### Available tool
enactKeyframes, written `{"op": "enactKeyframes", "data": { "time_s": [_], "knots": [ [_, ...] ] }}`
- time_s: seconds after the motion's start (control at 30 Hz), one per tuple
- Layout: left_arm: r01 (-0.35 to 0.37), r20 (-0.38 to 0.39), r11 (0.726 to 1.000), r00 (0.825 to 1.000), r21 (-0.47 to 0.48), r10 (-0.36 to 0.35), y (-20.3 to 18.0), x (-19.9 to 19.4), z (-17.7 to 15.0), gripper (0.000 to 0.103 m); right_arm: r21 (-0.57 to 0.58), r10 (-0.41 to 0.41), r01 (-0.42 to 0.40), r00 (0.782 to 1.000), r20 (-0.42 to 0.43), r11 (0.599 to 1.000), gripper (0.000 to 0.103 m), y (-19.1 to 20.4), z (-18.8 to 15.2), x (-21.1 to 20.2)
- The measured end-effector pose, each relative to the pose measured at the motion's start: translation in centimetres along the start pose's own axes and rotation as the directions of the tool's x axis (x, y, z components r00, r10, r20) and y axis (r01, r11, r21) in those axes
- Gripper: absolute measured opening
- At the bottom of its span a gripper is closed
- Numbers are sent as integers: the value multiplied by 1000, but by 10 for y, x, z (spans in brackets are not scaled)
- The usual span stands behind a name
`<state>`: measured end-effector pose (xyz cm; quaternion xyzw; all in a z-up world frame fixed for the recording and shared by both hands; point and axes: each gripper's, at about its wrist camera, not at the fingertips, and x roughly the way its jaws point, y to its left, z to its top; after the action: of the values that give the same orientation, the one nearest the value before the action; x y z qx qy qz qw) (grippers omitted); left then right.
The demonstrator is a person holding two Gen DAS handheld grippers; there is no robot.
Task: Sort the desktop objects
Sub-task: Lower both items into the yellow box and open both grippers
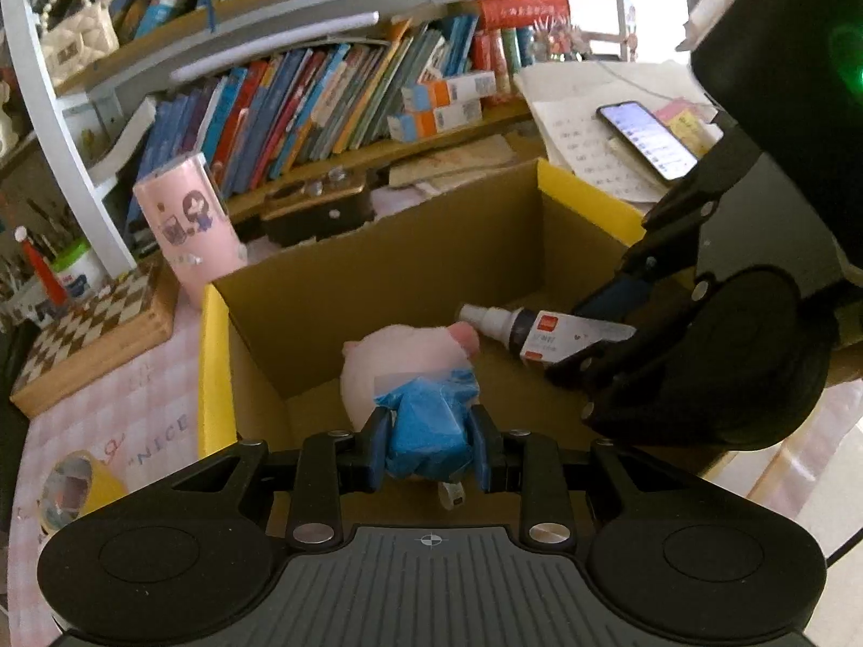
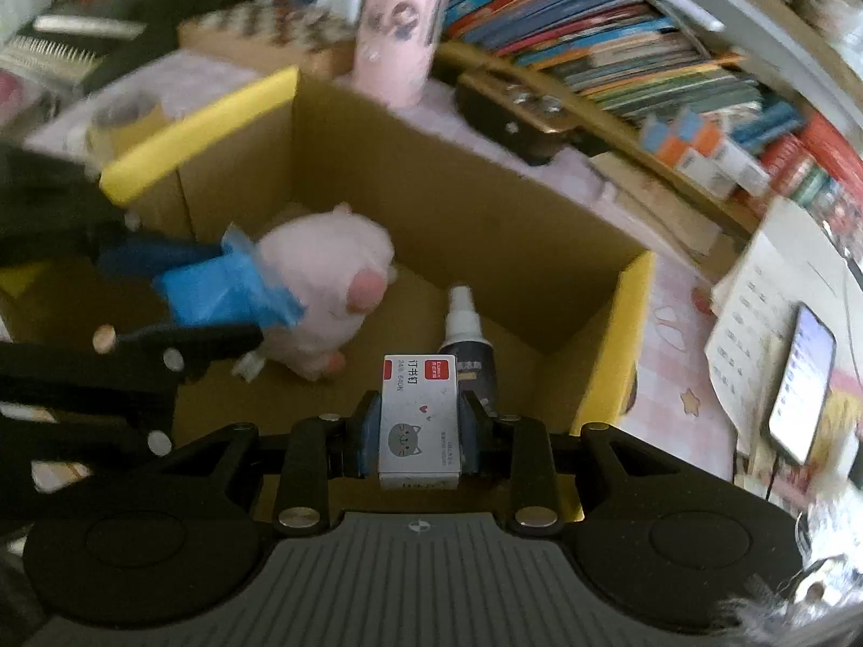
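Blue cloth on a pink plush pig (image 1: 410,361) sits nearest the left wrist lens, pinched between the jaws of the left gripper (image 1: 430,445). Pig hangs over the open cardboard box (image 1: 377,269), head toward the far wall, a small white tag dangling under it.

Left to right across the left wrist view: roll of tape (image 1: 75,485) on the pink checked tabletop (image 1: 124,404), at the near left corner outside the box. Chessboard (image 1: 91,334) farther back, a red-and-white figure standing by it. Pink cup (image 1: 189,221) with cartoon print stands just behind the box's left rear corner. Bookshelf (image 1: 323,108) runs behind, books leaning. Box rims on left and right are yellow.

Right of the pig: spray bottle (image 1: 496,321), white cap, dark body, lying along the box floor as far as the frame shows. Touching or just beside it, a small white staple box (image 1: 577,342) with red label, gripped by the right gripper (image 1: 598,345), which reaches in over the box's right side.

Right wrist view confirms: right jaws press on both long sides of the staple box (image 2: 419,420), cat drawing facing up. Spray bottle (image 2: 466,334) lies just beyond it.

Far right: sheets of paper (image 1: 593,145) and a lit phone (image 1: 647,140) outside the box.
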<state>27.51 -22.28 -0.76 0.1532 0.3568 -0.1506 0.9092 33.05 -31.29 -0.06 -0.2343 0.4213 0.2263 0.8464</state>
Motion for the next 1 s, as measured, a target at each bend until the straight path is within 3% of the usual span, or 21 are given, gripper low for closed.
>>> {"op": "enactKeyframes", "data": {
  "time_s": [0.23,0.4,0.63,0.83,0.9,1.0],
  "knots": [
    [39,-55,998,998,-56,-42,8,9,1,29,-99,55,-62,995,-79,993,28,3,6,16],
    [49,-90,998,995,-28,-51,7,20,4,30,-118,98,-116,984,-148,986,28,5,5,28],
    [54,-108,998,992,-40,-58,8,24,4,31,-112,129,-149,977,-171,982,28,7,6,30],
    [23,-85,998,996,-55,-28,11,16,3,38,-101,129,-147,978,-161,984,29,6,7,28],
    [22,-72,997,997,-75,-27,15,11,2,44,-90,125,-139,982,-144,986,36,4,7,25],
    [19,-39,995,999,-99,-23,20,0,2,51,-70,118,-127,986,-114,989,40,2,6,17]
  ]
}}
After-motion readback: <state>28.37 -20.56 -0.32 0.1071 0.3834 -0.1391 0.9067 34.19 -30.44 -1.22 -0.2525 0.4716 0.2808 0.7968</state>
